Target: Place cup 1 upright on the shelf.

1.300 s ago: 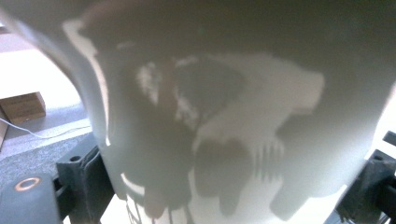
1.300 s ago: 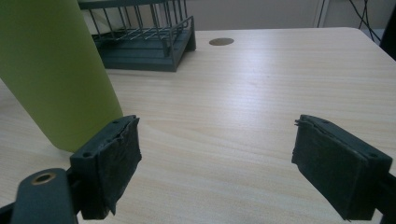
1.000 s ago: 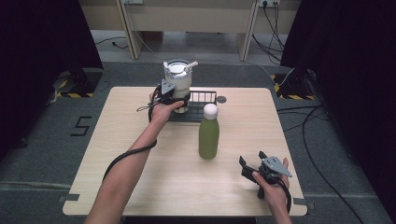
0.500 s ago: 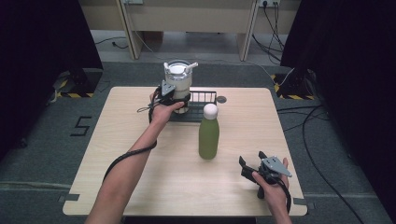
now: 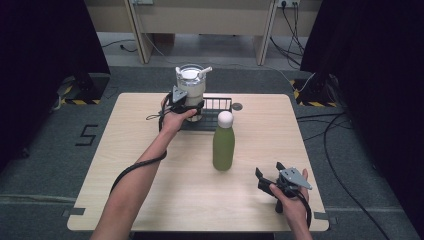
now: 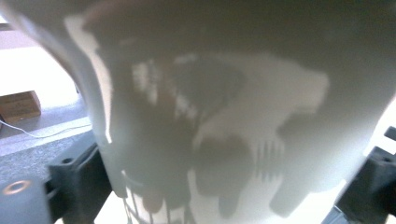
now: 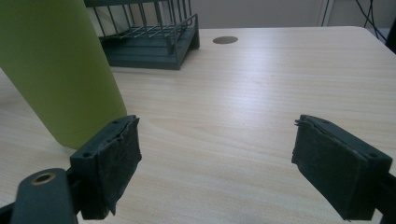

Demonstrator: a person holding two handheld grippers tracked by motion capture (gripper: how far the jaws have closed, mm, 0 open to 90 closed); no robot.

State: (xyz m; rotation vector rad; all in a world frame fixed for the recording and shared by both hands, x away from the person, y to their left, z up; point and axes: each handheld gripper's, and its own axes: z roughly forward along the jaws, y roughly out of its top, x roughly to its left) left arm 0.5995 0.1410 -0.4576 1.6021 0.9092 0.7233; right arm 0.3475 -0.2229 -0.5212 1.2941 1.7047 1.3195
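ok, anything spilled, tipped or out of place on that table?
Nothing stands out. The pale tumbler is upright in the left gripper at the black wire rack, and the green bottle stands upright mid-table. The right gripper is open, with nothing between its jaws. No spill shows.

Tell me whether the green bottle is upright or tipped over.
Upright. The green bottle stands on its base on the table, white cap on top, in front of the wire rack, apart from both grippers.
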